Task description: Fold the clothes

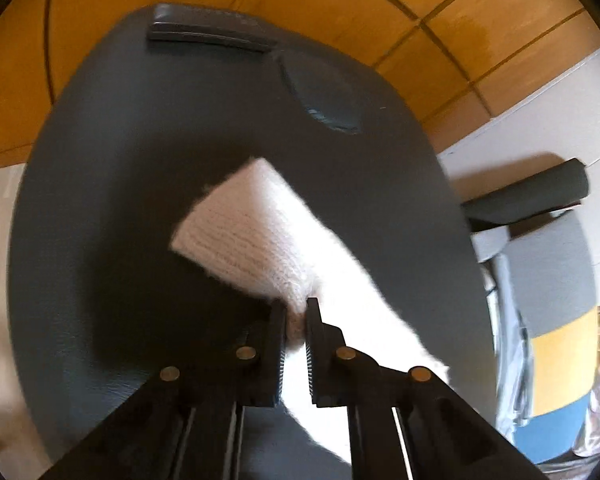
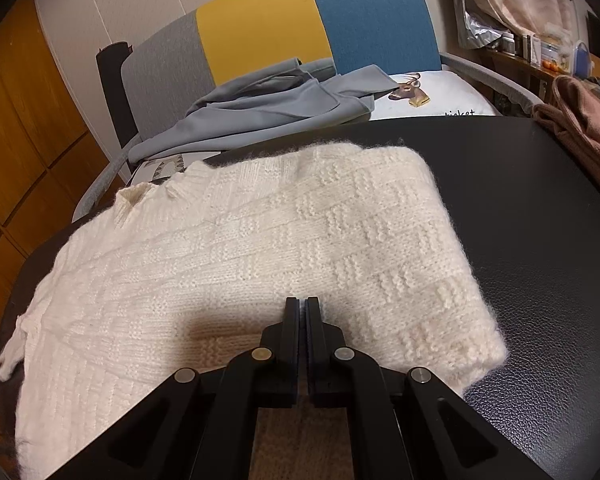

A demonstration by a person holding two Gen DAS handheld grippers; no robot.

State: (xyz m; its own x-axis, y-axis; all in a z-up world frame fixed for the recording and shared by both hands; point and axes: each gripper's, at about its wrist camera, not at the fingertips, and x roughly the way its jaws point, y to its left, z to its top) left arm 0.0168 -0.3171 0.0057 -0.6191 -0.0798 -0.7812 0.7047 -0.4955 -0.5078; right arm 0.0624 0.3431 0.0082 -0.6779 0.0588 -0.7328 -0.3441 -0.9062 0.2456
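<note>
Pinching the sweater sleeve [image 1: 252, 236], left gripper [image 1: 296, 312] holds it lifted over the dark table [image 1: 140, 140], cuff pointing far-left | right gripper [image 2: 302, 308] fingers pressed together, empty, above white sweater [image 2: 280, 232] body, which stretches left-right | left nearer sleeve.

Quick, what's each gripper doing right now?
Left gripper: shut on the white sweater.
Right gripper: shut, holding nothing, above the sweater.
</note>
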